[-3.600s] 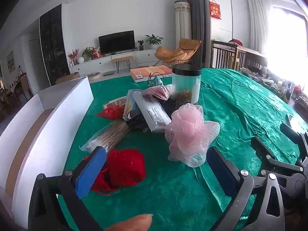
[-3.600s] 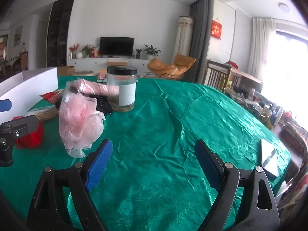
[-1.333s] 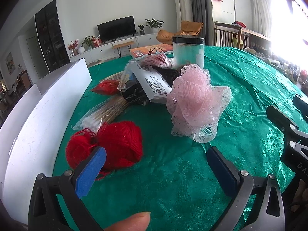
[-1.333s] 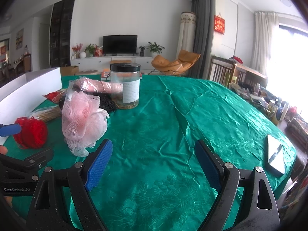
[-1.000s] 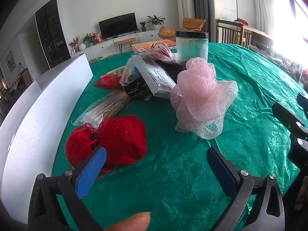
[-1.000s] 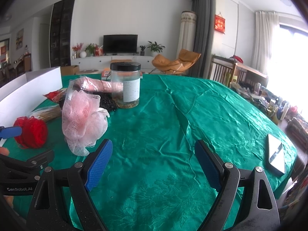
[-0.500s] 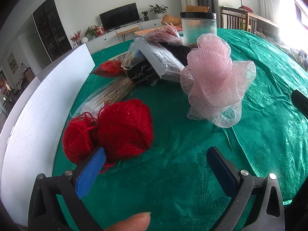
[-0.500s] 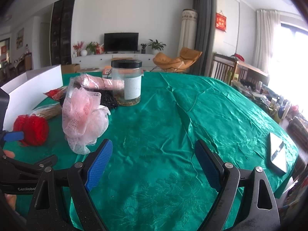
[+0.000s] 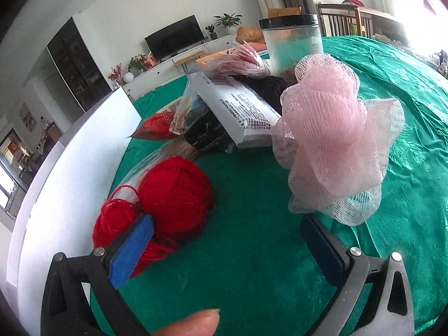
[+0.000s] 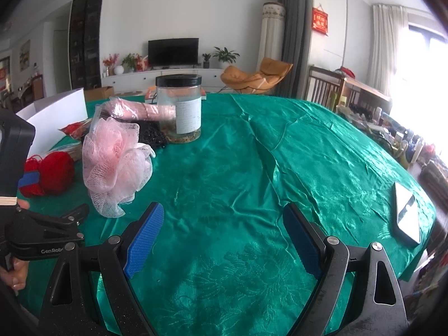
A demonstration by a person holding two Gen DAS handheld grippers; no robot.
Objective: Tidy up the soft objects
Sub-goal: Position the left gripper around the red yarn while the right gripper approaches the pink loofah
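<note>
The red yarn ball (image 9: 175,193) lies on the green tablecloth (image 9: 252,266), just left of the pink bath pouf (image 9: 333,140) and beside the white box wall (image 9: 70,173). The left gripper (image 9: 224,240) gapes wide, empty, one blue pad in front of the yarn. Well right of the pouf, the right gripper (image 10: 221,238) hangs wide open over bare cloth, holding nothing. Behind the pouf stands a jar (image 10: 179,106).
</note>
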